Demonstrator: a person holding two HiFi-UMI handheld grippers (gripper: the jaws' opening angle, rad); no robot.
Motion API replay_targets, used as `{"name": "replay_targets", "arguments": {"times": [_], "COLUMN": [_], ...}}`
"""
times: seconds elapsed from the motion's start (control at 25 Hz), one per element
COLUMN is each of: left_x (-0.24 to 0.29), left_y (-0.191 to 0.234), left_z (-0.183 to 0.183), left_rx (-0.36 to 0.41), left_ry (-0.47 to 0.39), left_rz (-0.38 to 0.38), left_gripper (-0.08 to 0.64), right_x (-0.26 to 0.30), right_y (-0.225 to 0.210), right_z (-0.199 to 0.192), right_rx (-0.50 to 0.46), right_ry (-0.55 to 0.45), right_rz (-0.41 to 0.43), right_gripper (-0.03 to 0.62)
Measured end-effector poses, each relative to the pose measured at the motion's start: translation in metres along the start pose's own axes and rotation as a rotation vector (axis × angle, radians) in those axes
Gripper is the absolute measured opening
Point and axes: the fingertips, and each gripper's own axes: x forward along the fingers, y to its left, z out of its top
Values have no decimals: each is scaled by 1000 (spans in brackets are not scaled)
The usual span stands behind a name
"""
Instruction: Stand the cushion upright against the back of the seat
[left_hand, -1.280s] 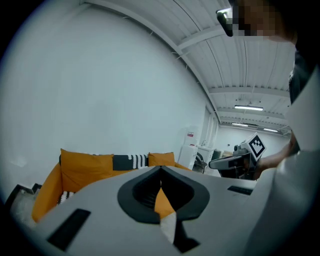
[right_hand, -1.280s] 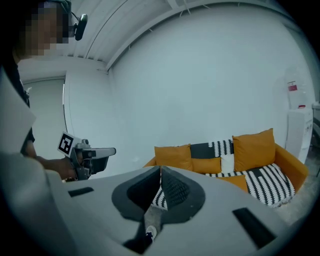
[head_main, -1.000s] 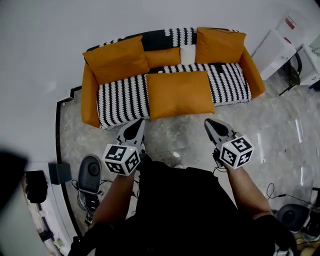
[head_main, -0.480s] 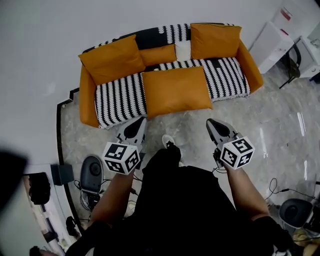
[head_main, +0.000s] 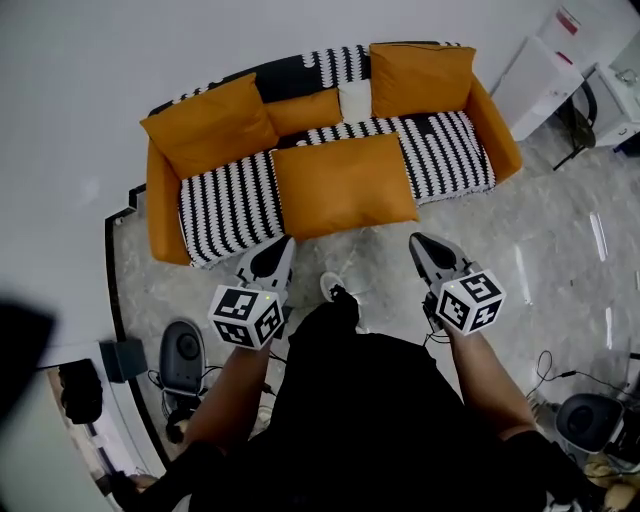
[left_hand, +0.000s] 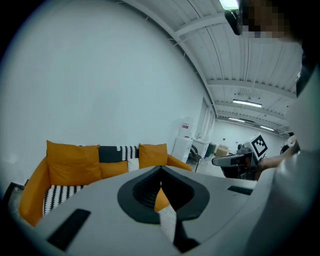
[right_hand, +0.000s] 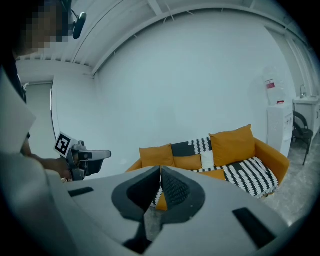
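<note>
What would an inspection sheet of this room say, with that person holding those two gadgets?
Surface: sofa seat, black-and-white striped cover.
Job's things: large orange cushion lies flat on the seat, not yet upright.
Clutter: left back cushion and right back cushion stand upright; small orange cushion and white cushion between them.
Grippers: left hand-held gripper and right hand-held gripper shut, empty, short of the sofa seat.
Cables: loose cable on the floor, right side.
Surroundings: white wall, marbled floor, white cabinet.
</note>
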Motion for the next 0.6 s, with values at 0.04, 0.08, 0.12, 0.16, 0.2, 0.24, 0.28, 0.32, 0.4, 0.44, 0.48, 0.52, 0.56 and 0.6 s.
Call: {"name": "replay_targets", "arguments": {"times": [0.04, 0.08, 0.12, 0.16, 0.2, 0.24, 0.28, 0.32, 0.4, 0.44, 0.48, 0.52, 0.56, 0.6], "left_x": [5, 11, 16, 21, 26, 31, 37, 42, 50, 54, 59, 64, 69, 74], "left_y": [3, 7, 10, 14, 17, 21, 25, 30, 39, 43, 48, 53, 59, 65], "left_z": [1, 1, 1, 1, 1, 2, 2, 2, 4, 5, 7, 8, 9, 10], "left_rx": [0, -2, -4, -6, -7, -7, -7, -9, -16, -17, -16, -14, -11, -8], "left_ry": [4, 8, 13, 18, 22, 26, 30, 33, 34, 34, 35, 38, 43, 52], "left_rz": [-1, -1, -1, -2, -2, -1, 1, 5, 11, 14, 16, 20, 24, 29], "left_gripper": [17, 17, 17, 17, 17, 17, 17, 17, 17, 17, 17, 17, 17, 17], "right_x": [6, 11, 16, 21, 25, 29, 34, 39, 48, 53, 59, 66, 74, 82], "right_y": [-3, -6, -9, -13, -17, -21, -26, -31, -40, -44, -49, -55, -61, -67], "right_z": [1, 1, 2, 3, 5, 8, 10, 13, 17, 18, 19, 20, 20, 20], "right_rx": [2, 2, 2, 1, 1, 1, 0, 0, -3, -5, -8, -13, -18, -24], "right_ry": [4, 10, 16, 22, 25, 27, 28, 29, 33, 38, 47, 59, 75, 91], "right_rz": [0, 1, 1, 0, -1, -3, -6, -9, -16, -21, -25, -30, -37, -44], "right_gripper": [38, 38, 38, 38, 38, 38, 38, 38, 38, 38, 38, 38, 38, 38]}}
